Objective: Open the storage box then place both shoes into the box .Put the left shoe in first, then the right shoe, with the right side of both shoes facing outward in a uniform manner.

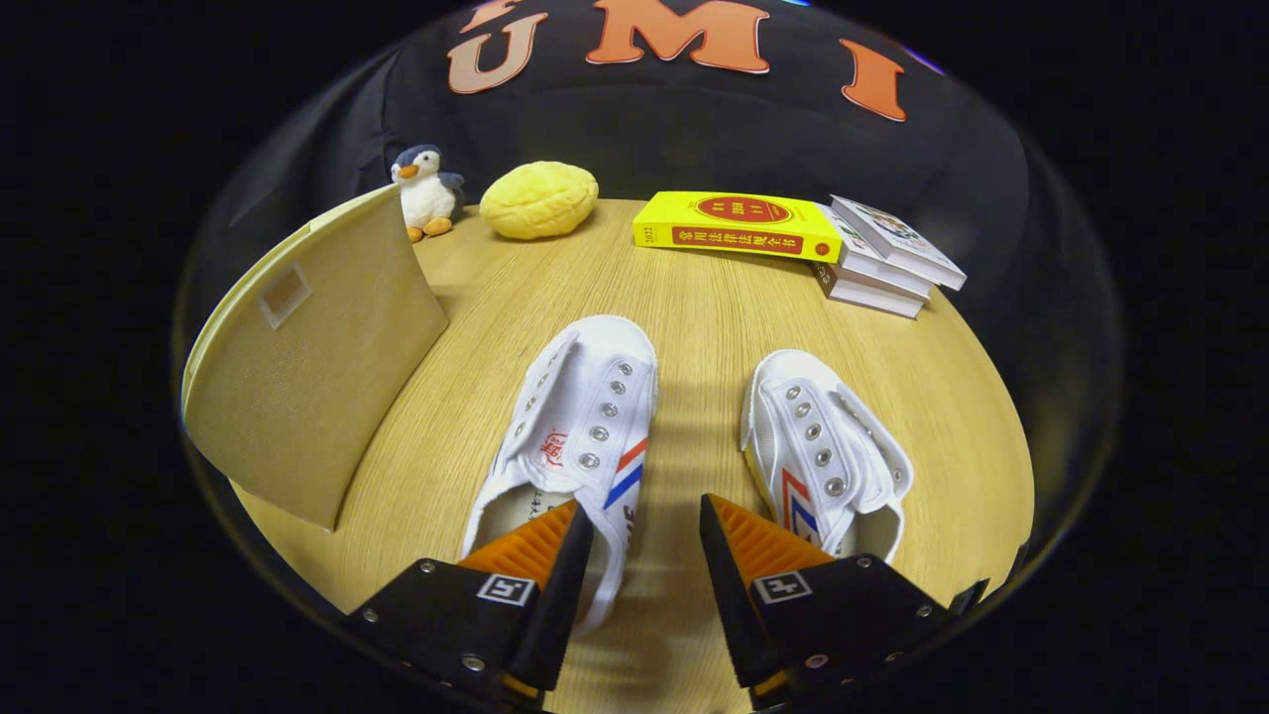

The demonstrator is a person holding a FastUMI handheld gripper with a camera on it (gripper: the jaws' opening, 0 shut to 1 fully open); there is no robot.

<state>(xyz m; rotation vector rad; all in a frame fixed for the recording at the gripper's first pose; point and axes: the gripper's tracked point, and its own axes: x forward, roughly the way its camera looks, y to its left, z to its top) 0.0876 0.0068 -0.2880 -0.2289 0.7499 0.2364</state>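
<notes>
— Nearest to the lens, what are the fingers doing?

— Spread wide apart, pinching nothing. The gripper point(644, 531) hangs low over the wooden table point(694, 317), and bare tabletop shows in the gap between its two fingers. One finger sits over the heel opening of the left-hand shoe point(575, 436); the other overlaps the heel end of the right-hand shoe point(823, 451). Whether either finger actually touches a shoe, I cannot tell.

— Start from the left, then. What is over there?

— A storage box point(307, 367) in tan fabric, standing to the left of the shoes and apart from them. A large flat panel faces the camera, with a small pale square patch near its upper part. I cannot tell from here whether it is open.

— And beyond it?

— A small plush penguin point(426, 190) at the far edge of the table, just behind the box's top corner, and beside it a round yellow plush bun point(538, 200).

— The shoes?

— Both white, laceless, with metal eyelets and red and blue stripes on the side. They lie side by side with a strip of table between them, toes pointing away from the gripper.

— Further right?

— A thick yellow book point(734, 226) lying flat at the far side, touching a small stack of books point(887, 256) on its right.
</notes>
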